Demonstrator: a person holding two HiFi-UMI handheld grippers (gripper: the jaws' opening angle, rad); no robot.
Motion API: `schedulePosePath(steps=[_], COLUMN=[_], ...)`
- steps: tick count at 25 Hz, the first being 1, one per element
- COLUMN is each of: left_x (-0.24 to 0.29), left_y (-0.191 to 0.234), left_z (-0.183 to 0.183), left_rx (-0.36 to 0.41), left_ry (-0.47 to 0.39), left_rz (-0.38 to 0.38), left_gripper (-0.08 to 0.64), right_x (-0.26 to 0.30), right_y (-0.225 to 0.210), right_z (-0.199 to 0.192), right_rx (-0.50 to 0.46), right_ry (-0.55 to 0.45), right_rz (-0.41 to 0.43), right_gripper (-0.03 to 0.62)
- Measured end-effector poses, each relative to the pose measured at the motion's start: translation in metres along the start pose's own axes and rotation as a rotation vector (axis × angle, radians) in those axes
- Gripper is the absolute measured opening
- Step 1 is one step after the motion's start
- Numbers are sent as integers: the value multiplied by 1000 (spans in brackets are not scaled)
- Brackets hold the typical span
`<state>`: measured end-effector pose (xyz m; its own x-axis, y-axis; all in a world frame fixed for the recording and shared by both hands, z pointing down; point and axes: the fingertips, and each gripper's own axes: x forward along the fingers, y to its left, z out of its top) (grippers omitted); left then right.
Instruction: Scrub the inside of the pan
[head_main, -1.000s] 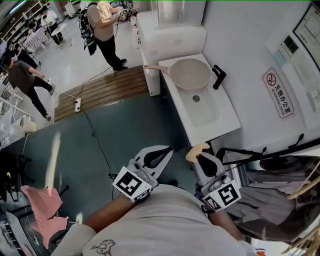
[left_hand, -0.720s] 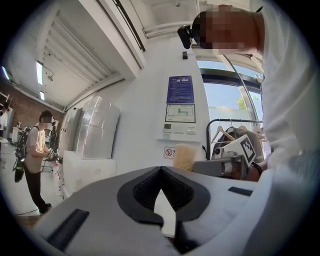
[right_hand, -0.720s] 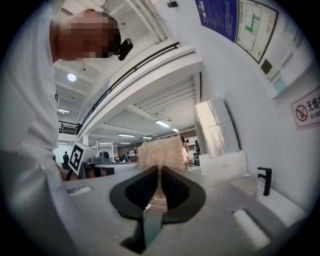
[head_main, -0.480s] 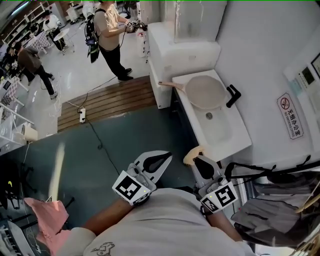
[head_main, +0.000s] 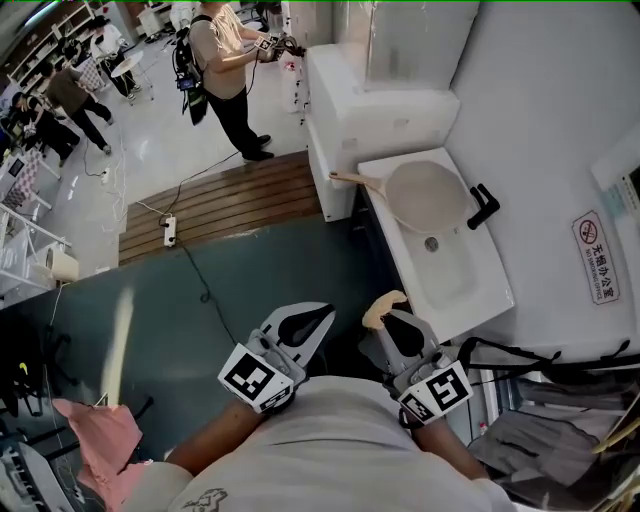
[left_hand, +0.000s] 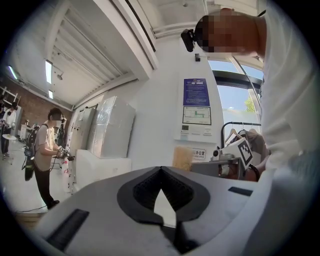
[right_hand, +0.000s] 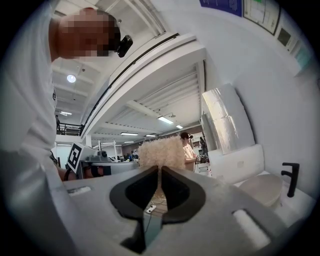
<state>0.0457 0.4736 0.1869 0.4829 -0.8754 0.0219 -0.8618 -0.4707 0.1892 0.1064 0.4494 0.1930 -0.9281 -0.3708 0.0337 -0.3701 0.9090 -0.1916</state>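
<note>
The beige pan (head_main: 425, 195) with a wooden handle (head_main: 355, 180) lies in the white sink (head_main: 470, 290) ahead, beside a black tap (head_main: 483, 207). Both grippers are held level close to the body, well short of the sink. My right gripper (head_main: 385, 312) is shut on a beige fluffy sponge (head_main: 382, 303); in the right gripper view the sponge (right_hand: 161, 152) sticks up from the closed jaws (right_hand: 159, 169), with the pan (right_hand: 262, 189) far off at the right. My left gripper (head_main: 318, 320) is shut and holds nothing; its jaws (left_hand: 161, 171) meet at the tips.
A white wrapped cabinet (head_main: 385, 110) stands behind the sink. A person with a backpack (head_main: 225, 70) stands beyond a wooden platform (head_main: 230, 200). A power strip and cable (head_main: 168, 232) lie on the dark floor. Pink cloth (head_main: 100, 435) is at lower left, a clothes rail (head_main: 560, 355) at right.
The sink and pan have come closer and shifted right in the head view as the person walks toward them. Both grippers travel along, unchanged, the sponge still in the right one.
</note>
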Motion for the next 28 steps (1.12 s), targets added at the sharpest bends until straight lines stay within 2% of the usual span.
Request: schedulePosePath(steps=[5, 11, 17, 22, 28], left_x=[27, 87, 164, 222, 272], left_y=[32, 72, 110, 109, 103], left_z=[5, 8, 1, 5, 12], left_rx=[10, 14, 17, 20, 27], left_ry=[21, 43, 59, 64, 77], left_rz=[11, 1, -8, -86, -188], left_gripper=[-3, -3, -3, -3, -3], right_x=[31, 64, 76, 65, 54], right_y=[-37, -101, -181, -233, -271], right_z=[8, 20, 20, 30, 40], right_rx=[14, 22, 41, 42, 48], right_ry=[-16, -30, -21, -25, -40], right_rz=[9, 1, -60, -127, -213], right_gripper=[25, 25, 25, 25, 25])
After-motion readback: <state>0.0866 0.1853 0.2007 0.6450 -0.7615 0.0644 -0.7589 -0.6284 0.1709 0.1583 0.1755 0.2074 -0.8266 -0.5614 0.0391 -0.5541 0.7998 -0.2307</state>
